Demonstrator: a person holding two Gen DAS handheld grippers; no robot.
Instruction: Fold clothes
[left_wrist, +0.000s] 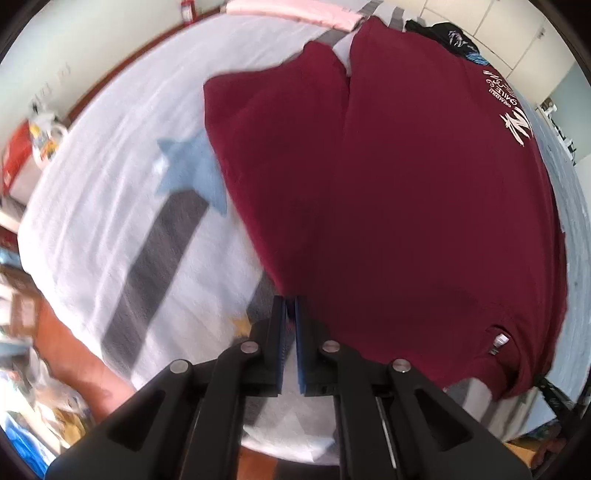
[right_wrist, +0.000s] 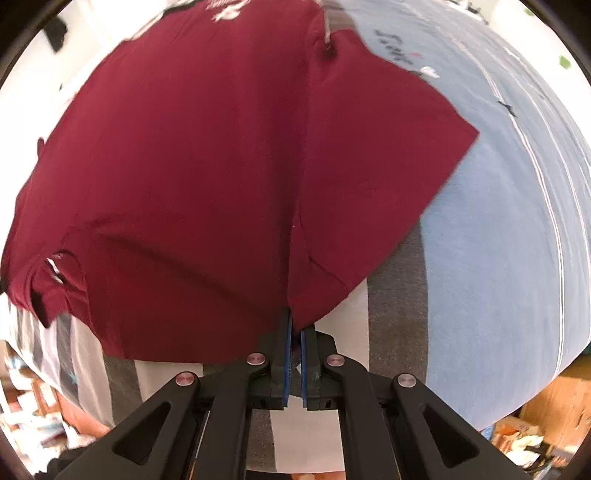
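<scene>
Blue pads: on both tools the blue-lined jaws are drawn nearly together, and maroon cloth is pinched between them.
Left gripper: it is clamped on the near left corner of the maroon T-shirt, at the shoulder by the sleeve.
Right gripper: it is clamped on the near right shoulder, where the sleeve seam meets the body.
Shirt position: it is spread across the bed, collar at the bed's near edge, hem and white print toward the far edge.
Long axis: it runs straight away from both grippers, collar near, hem far.
Key relation: the whole garment lies ahead of the jaws; neither hand is judged nearer, each holding its own shoulder.
Stage: the body lies flat with both sleeves out, so a lengthwise fold is judged possible; whether the shirt is being laid out or lifted cannot be told.
Surroundings: a dark garment lies by the far edge.
</scene>
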